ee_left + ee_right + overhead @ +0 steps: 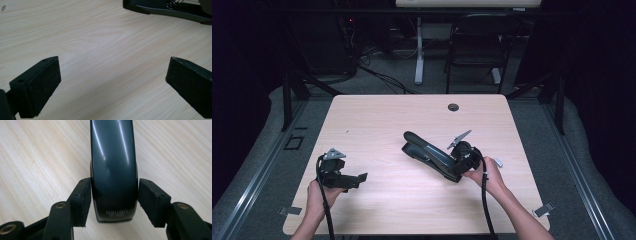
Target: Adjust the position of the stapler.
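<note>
Right gripper view: stapler [113, 167] between right tongs [113, 200] (embossed brand unreadable).

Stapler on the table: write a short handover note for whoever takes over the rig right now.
Right tool: jaws closed on the rear end of the black stapler, pads against both its sides.
Left tool: open, nothing between the jaws, low over the bare table at its left front.
Stapler: mid-table, nose pointing away and left.
Done: stapler gripped.
Left: whatever handling follows; the left tool has not yet joined in.
</note>
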`<state>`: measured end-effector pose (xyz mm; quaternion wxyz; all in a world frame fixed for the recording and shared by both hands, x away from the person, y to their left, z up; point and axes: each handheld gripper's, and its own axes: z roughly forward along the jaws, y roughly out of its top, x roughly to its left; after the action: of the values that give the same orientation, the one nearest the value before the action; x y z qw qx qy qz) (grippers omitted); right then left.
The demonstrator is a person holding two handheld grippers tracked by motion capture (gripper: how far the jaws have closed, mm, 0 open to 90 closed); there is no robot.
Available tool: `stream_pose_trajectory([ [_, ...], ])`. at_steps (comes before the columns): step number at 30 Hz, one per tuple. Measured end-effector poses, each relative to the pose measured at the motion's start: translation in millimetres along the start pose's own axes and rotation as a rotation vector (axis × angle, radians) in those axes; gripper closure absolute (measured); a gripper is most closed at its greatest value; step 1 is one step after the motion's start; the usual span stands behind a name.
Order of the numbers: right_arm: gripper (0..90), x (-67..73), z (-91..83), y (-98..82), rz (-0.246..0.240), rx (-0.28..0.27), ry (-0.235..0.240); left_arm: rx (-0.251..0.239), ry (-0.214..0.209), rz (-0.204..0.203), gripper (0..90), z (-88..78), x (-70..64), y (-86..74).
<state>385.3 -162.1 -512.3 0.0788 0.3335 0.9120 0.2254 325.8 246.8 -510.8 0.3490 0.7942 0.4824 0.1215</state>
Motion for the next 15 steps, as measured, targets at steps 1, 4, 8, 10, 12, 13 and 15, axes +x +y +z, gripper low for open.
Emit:
stream_pose_trajectory([
  [1, 44.7, -0.5, -0.2, -2.4, 0.002, 0.009, 0.002, 0.002, 0.000, 0.002, 0.1, -0.2, 0.1, 0.2],
  [4, 45.4, -1.8, 1.9, -6.8, -0.008, 0.039, 0.004, 0.004, -0.001, 0.002, 0.1, -0.5, -0.1, 0.6],
  [8, 45.7, 0.7, 3.3, -6.5, -0.015, 0.040, -0.009, 0.004, -0.001, -0.001, 0.1, -0.2, -1.3, 0.6],
  [10, 45.7, 0.5, 3.2, -6.9, -0.010, 0.038, -0.006, 0.002, 0.001, -0.002, 0.1, -0.3, -1.5, 0.6],
  [12, 45.8, 0.3, 2.7, -7.2, -0.008, 0.038, -0.003, -0.001, 0.004, -0.003, 0.1, -0.7, -1.8, 0.4],
  [13, 45.9, 0.1, 2.2, -7.4, -0.007, 0.041, 0.006, -0.001, 0.005, -0.003, 0.1, -0.7, -1.8, 0.4],
  [15, 46.1, 0.5, 2.0, -8.5, 0.008, 0.029, 0.028, 0.002, 0.004, -0.004, 0.1, -1.1, -1.5, 0.6],
])
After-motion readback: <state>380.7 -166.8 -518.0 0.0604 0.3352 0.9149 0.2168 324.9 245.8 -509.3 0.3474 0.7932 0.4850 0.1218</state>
